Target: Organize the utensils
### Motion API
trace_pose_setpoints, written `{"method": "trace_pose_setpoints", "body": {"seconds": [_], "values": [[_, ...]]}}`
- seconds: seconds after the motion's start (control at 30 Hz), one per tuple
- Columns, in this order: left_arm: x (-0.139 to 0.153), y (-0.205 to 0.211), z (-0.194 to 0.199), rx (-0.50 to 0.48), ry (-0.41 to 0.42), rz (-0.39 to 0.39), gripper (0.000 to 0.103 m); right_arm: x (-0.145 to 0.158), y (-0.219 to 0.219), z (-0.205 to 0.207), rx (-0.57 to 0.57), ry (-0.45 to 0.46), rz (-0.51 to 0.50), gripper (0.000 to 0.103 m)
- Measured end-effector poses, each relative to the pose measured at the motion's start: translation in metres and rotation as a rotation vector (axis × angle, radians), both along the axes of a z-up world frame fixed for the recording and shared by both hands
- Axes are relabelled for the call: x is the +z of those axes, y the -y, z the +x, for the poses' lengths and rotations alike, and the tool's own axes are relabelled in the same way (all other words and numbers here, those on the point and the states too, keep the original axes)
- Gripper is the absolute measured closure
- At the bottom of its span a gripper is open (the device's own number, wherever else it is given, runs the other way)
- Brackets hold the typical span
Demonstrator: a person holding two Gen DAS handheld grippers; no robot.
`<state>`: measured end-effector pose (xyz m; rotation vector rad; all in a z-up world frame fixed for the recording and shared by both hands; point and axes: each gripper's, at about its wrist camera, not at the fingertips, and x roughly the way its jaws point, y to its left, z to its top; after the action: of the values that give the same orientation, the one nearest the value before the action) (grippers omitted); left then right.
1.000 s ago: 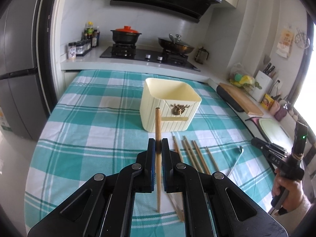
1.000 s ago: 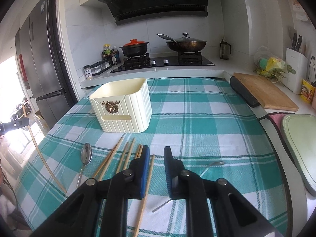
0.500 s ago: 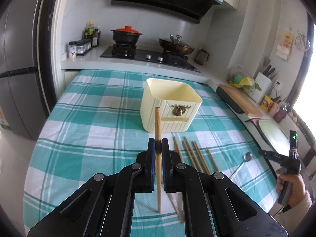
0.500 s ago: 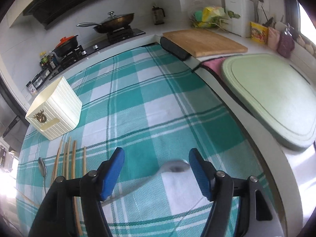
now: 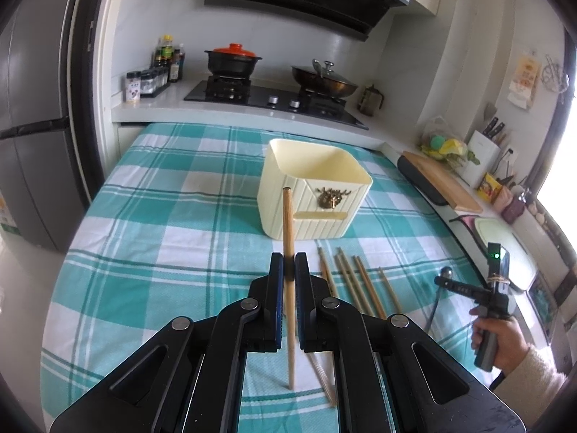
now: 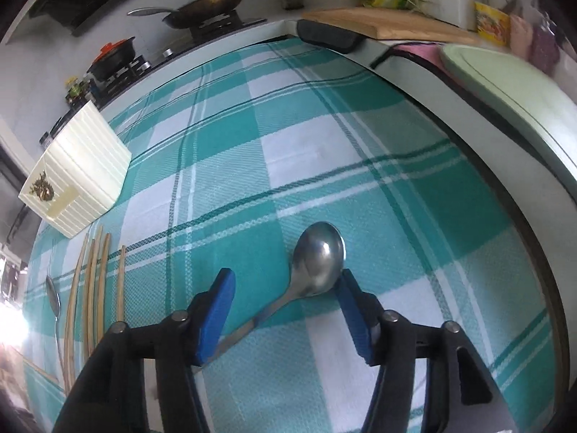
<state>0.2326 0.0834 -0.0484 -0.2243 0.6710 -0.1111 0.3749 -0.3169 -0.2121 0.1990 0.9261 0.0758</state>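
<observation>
Fingers (image 5: 289, 270) on our left clamp a chopstick (image 5: 287, 223) nearly upright, its top end before the cream bin (image 5: 310, 195), which looks empty. On our right, the fingers (image 6: 285, 288) have just been narrowing yet stand apart around a spoon (image 6: 317, 256) — one blue pad at the bowl's edge, handle running back between them. More chopsticks (image 6: 92, 281) lie side by side on the checked table (image 6: 324, 137) — no writing legible.

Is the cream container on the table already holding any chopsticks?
No. In the left wrist view the cream container is seen empty inside, and the loose chopsticks lie on the tablecloth before it.
</observation>
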Motion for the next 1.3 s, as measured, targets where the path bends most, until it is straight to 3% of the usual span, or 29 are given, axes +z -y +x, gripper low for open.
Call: {"method": "trace_pose_setpoints", "body": {"seconds": [0.03, 0.07, 0.17, 0.2, 0.23, 0.27, 0.33, 0.37, 0.47, 0.57, 0.7, 0.97, 1.07, 1.3], "values": [[0.000, 0.000, 0.001, 0.000, -0.002, 0.005, 0.098, 0.000, -0.008, 0.007, 0.056, 0.014, 0.002, 0.069], [-0.001, 0.000, 0.001, 0.001, -0.004, 0.008, 0.098, 0.001, -0.017, 0.013, 0.124, 0.033, 0.009, 0.071], [-0.001, 0.001, 0.002, 0.001, -0.008, 0.014, 0.098, 0.010, -0.050, 0.025, 0.372, 0.092, 0.049, 0.074], [-0.001, 0.001, 0.002, 0.001, -0.009, 0.014, 0.098, 0.012, -0.058, 0.029, 0.403, 0.086, 0.022, 0.076], [-0.001, 0.001, 0.003, 0.001, -0.009, 0.013, 0.098, 0.016, -0.063, 0.031, 0.419, 0.081, 0.013, 0.070], [-0.001, 0.002, 0.003, 0.001, -0.009, 0.013, 0.098, 0.020, -0.064, 0.031, 0.416, 0.087, 0.009, 0.068], [-0.001, 0.002, 0.003, -0.001, -0.007, 0.012, 0.098, 0.029, -0.061, 0.027, 0.353, 0.094, -0.040, 0.051], [-0.001, 0.004, 0.004, -0.004, -0.007, 0.012, 0.098, 0.032, -0.059, 0.024, 0.315, 0.087, -0.066, 0.050], [-0.003, 0.008, 0.004, -0.018, -0.008, 0.009, 0.098, 0.029, -0.061, 0.007, 0.264, 0.021, -0.057, 0.049], [-0.003, 0.014, 0.004, -0.031, -0.001, 0.020, 0.098, 0.017, -0.085, -0.014, 0.340, -0.004, -0.013, 0.050], [-0.003, 0.014, 0.005, -0.039, -0.002, 0.021, 0.098, 0.003, -0.111, -0.030, 0.345, 0.007, -0.187, 0.051], [-0.010, 0.003, 0.006, -0.016, -0.018, -0.011, 0.098, 0.002, -0.061, -0.030, 0.226, 0.002, -0.203, 0.053], [-0.012, 0.005, 0.007, -0.020, -0.025, -0.011, 0.098, 0.000, -0.051, -0.029, 0.205, -0.010, -0.241, 0.053], [-0.011, 0.012, 0.010, -0.039, -0.026, -0.001, 0.098, 0.002, -0.033, -0.021, 0.152, -0.015, -0.220, 0.053]]}}
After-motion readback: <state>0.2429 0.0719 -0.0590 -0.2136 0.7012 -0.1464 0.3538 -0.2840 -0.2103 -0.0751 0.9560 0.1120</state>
